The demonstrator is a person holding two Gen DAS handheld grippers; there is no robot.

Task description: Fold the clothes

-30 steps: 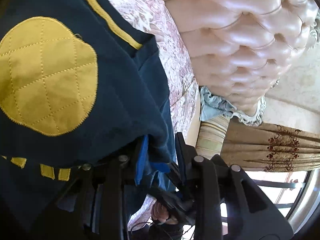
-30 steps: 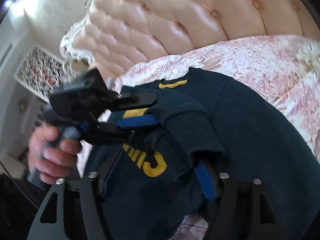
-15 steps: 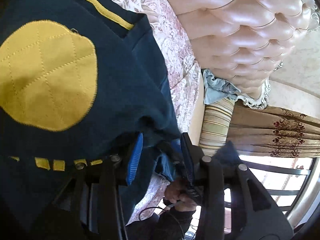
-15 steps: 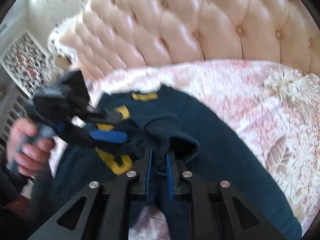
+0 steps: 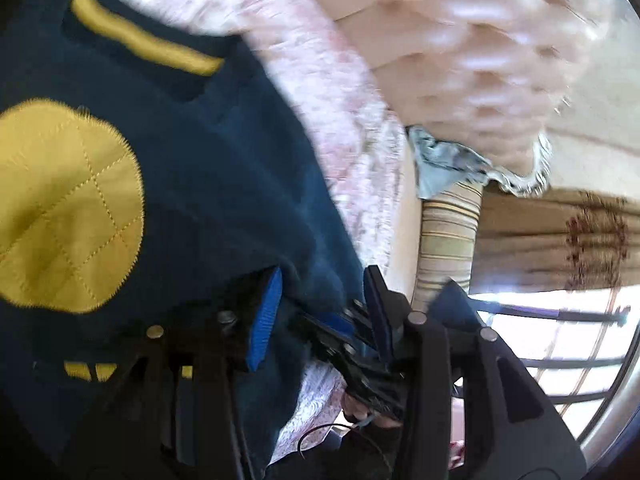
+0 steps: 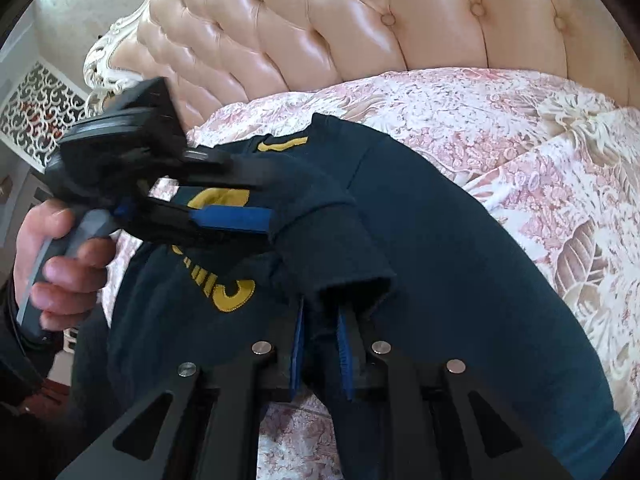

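We note the bed (image 6: 520, 128), its headboard (image 6: 360, 20) sharp only in the right view. On it lies the navy sweatshirt (image 6: 460, 240). Right gripper (image 6: 322, 344) jaws pinch a fold; left gripper (image 5: 320, 300) jaws stand parted around cloth. The yellow patch (image 5: 60, 208) shows left only.

— Lighting? 
— Daylight entered through the window (image 5: 560, 344), which was blown out white. Glare streaked the tufted headboard (image 6: 360, 28).

— Sharpness? 
— The left wrist view was motion-smeared throughout; the right wrist view was crisp apart from the blurred left gripper (image 6: 256, 192).

— Distortion? 
— Both fisheye views bent at the edges, with black corners.
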